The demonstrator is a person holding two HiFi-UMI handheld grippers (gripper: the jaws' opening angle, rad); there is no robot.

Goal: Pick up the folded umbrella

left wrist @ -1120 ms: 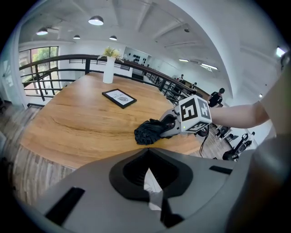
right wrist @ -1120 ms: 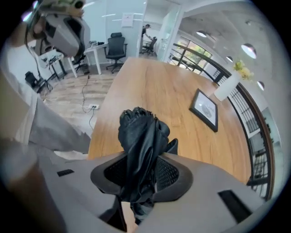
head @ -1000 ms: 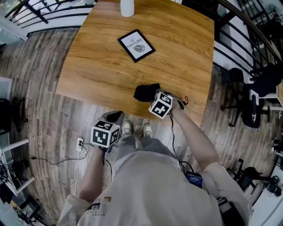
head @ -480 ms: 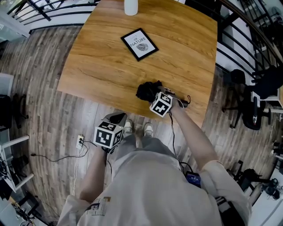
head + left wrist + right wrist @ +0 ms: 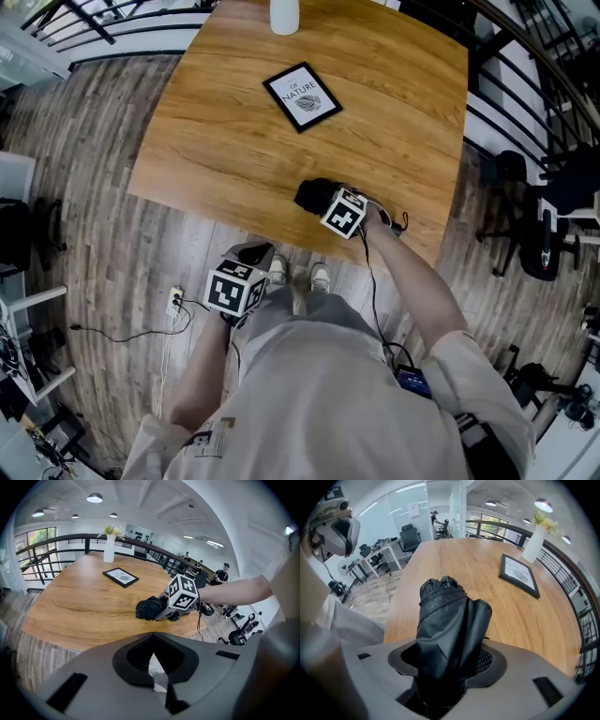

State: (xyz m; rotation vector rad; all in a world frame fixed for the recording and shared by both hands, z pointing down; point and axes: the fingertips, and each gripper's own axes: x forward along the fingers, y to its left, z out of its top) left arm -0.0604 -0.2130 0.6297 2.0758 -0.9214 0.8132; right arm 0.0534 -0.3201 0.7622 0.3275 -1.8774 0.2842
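Observation:
The folded umbrella [image 5: 312,194] is a black bundle lying near the front edge of the wooden table [image 5: 216,141]. My right gripper [image 5: 330,202] points steeply down over its right end. In the right gripper view the umbrella [image 5: 450,616] fills the space between the jaws, which are closing around it; a dark gap still shows on its left side. My left gripper [image 5: 253,255] hangs below the table edge over the floor, its jaws [image 5: 152,637] together with nothing held. The left gripper view shows the umbrella [image 5: 147,609] and the right gripper [image 5: 164,612] from the side.
A framed print [image 5: 302,97] lies mid-table, and a white vase [image 5: 284,14] stands at the far edge. A black railing and office chairs [image 5: 525,216] are to the right. A floor socket with cables [image 5: 173,302] is near my feet.
My right gripper has sunk a little onto the umbrella, so that its jaws now sit around the bundle. The left gripper has stayed by the table edge.

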